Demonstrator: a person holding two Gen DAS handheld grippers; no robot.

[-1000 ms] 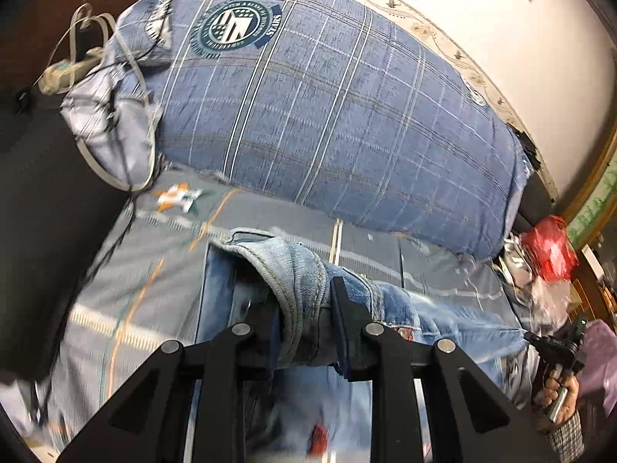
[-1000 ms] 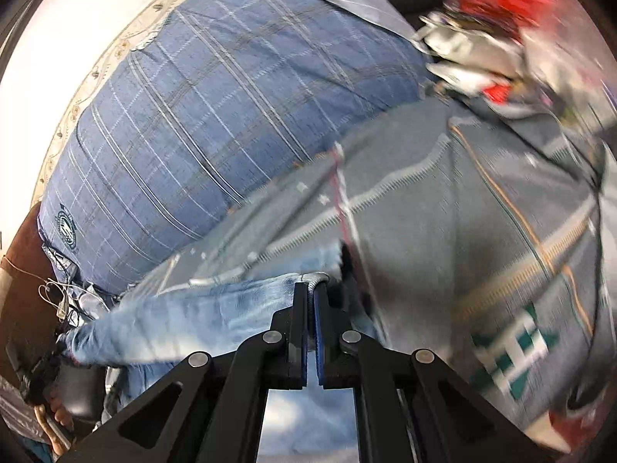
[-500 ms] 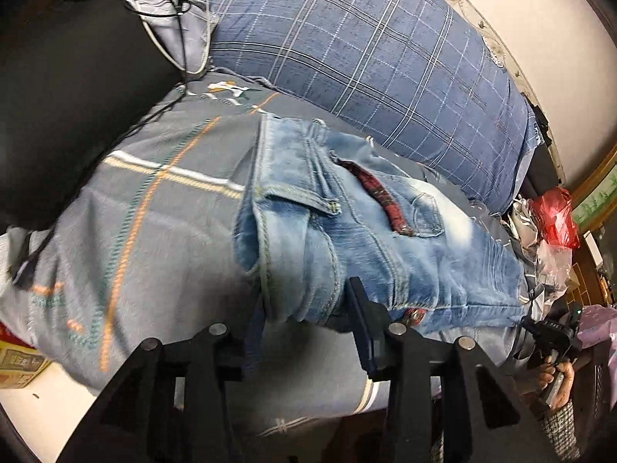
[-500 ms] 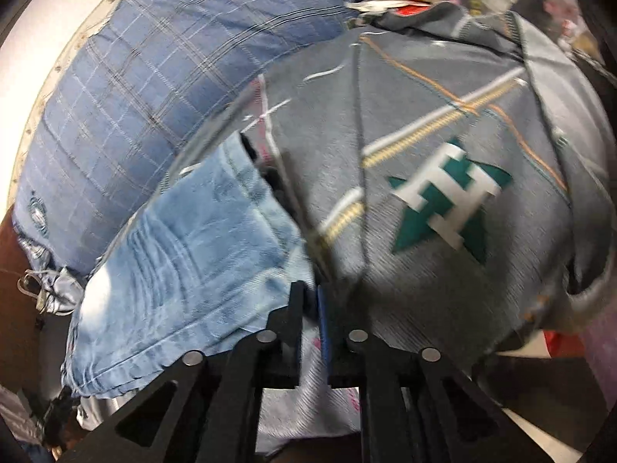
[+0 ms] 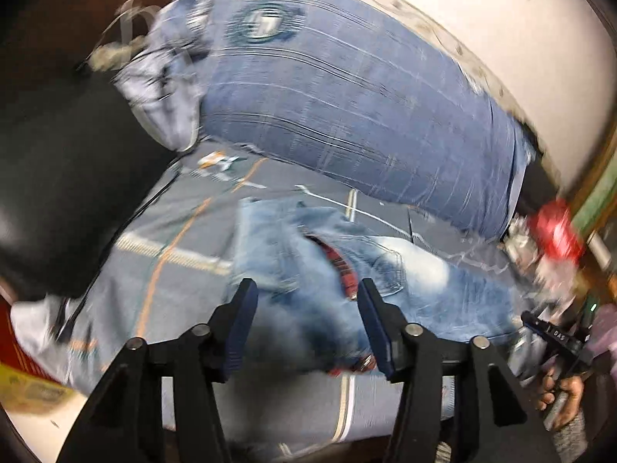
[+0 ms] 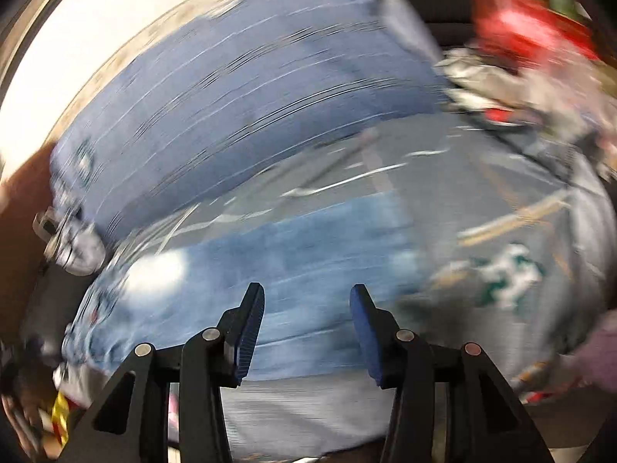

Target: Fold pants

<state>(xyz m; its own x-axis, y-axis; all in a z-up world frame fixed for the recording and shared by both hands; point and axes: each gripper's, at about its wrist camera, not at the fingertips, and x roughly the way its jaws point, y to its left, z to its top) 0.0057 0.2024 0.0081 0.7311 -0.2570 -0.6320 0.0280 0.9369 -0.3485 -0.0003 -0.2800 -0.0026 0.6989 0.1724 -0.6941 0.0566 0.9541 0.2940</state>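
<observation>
The light blue jeans [image 5: 416, 274] lie folded along the near edge of the bed, waist end to the left with a red lining showing at the fly [image 5: 339, 266]. My left gripper [image 5: 306, 293] is open and empty just above the waist end. In the right wrist view the jeans [image 6: 270, 270] stretch across the middle, blurred by motion. My right gripper [image 6: 306, 301] is open and empty over the leg end. The other hand-held gripper shows at the right edge of the left wrist view [image 5: 555, 339].
A big blue plaid pillow [image 5: 347, 88] lies along the back by the wall. The grey bedsheet [image 5: 162, 231] has orange and white stripes and a green letter print [image 6: 501, 274]. Red and silver bags [image 5: 555, 231] sit at the right end. Cables hang at the back left [image 5: 127, 31].
Both grippers have opened and let go of the jeans, which now lie folded on the bed. Both views have swung upward and are motion-blurred.
</observation>
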